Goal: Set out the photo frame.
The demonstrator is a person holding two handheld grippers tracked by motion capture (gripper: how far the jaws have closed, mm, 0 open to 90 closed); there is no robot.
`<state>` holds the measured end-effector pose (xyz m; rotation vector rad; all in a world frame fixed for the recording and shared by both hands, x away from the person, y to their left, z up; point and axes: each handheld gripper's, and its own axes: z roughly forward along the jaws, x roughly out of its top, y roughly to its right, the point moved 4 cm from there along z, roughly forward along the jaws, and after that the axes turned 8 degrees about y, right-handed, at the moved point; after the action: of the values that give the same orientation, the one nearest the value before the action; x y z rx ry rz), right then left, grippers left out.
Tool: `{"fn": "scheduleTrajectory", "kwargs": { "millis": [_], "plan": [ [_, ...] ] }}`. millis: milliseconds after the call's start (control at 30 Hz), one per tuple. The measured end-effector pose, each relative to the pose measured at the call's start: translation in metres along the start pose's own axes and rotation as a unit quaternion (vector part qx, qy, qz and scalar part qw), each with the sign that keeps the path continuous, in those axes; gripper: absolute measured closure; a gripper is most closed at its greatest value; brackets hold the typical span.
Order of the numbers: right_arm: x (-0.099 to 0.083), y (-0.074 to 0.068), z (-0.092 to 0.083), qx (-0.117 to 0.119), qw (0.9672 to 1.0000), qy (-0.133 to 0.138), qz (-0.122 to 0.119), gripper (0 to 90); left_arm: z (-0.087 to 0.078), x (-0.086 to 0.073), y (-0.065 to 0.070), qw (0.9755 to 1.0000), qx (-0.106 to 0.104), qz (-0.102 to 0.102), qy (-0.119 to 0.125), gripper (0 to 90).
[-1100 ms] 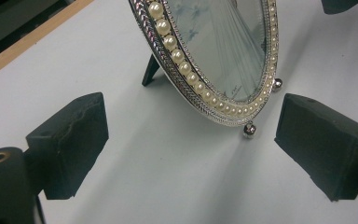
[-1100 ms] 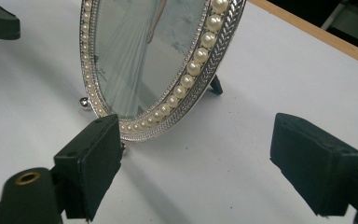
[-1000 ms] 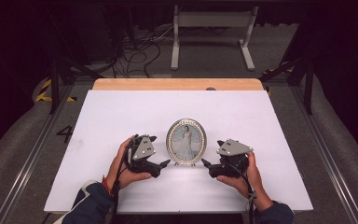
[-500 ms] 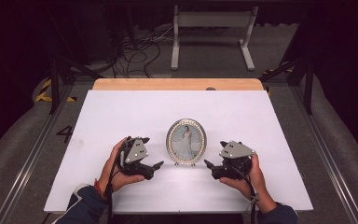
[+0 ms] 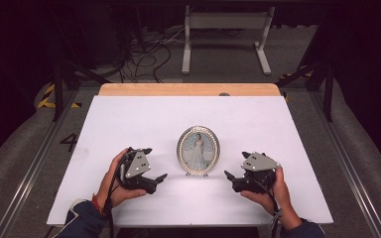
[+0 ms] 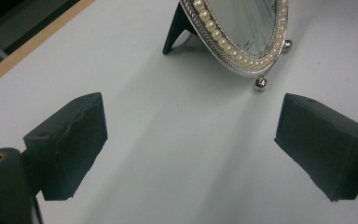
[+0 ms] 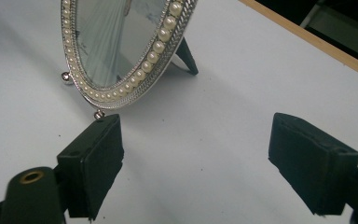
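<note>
While both jaws gape empty, left gripper (image 5: 155,179) and right gripper (image 5: 230,177) flank the upright picture frame (image 5: 198,150) (untouched); next move: close in evenly

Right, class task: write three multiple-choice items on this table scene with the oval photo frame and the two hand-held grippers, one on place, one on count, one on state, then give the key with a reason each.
1. Where does the photo frame stand?
A. between the two grippers
B. at the table's far left corner
C. on the floor

2. How many small ball feet show under the frame's front rim in the left gripper view?
A. none
B. two
C. five

3. How do the left gripper and right gripper stand?
A. both shut on the frame
B. one open, one shut
C. both open, holding nothing

Key: 1 A, the high view shows a gripper on each side of it; 2 B, two silver balls rest on the white table; 3 C, bare table shows between each pair of jaws.
</note>
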<state>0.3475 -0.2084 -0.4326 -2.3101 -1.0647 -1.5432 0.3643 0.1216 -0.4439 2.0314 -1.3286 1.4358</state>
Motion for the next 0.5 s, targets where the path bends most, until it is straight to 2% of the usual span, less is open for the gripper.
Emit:
{"fn": "scheduleTrajectory", "kwargs": {
  "millis": [500],
  "plan": [
    [-0.010,0.005,-0.008,-0.007,1.0000,0.002,-0.002,18.2,-0.023,-0.018,-0.008,0.9997,0.020,-0.011,-0.006,9.4]
  ]
}}
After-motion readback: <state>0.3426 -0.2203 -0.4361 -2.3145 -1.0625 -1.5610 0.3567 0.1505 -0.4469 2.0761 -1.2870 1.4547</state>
